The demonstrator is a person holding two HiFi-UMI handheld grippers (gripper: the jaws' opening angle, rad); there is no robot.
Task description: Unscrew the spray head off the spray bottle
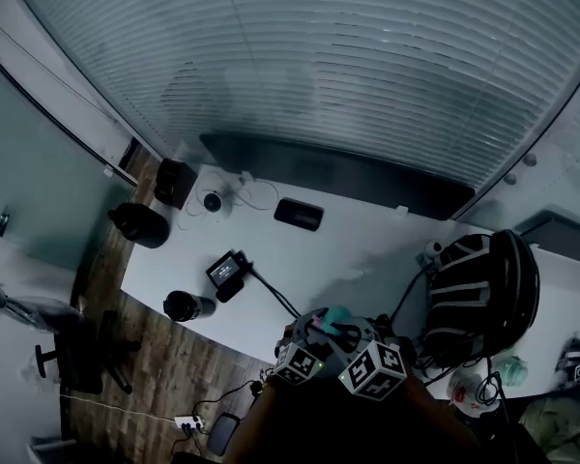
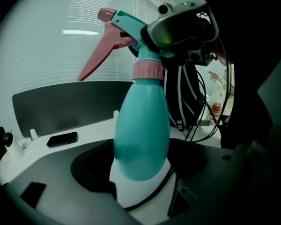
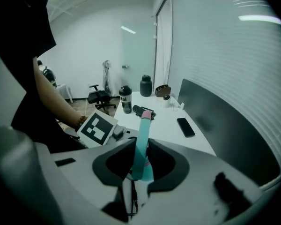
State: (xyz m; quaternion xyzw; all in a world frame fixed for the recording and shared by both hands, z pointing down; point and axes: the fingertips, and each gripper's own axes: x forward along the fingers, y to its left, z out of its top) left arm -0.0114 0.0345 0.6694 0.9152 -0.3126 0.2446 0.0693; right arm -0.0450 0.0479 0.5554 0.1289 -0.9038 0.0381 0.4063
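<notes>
A teal spray bottle with a pink collar and pink trigger stands upright between the jaws of my left gripper, which is shut on its lower body. My right gripper is shut on the teal spray head, whose pink nozzle tip points away from it. In the left gripper view the right gripper clamps the head from the right. In the head view both grippers meet over the bottle at the white table's near edge.
On the table lie a black phone, a small device with a cable, a dark tumbler and a black jug. A black backpack sits at the right. A dark panel lines the far edge. An office chair stands left.
</notes>
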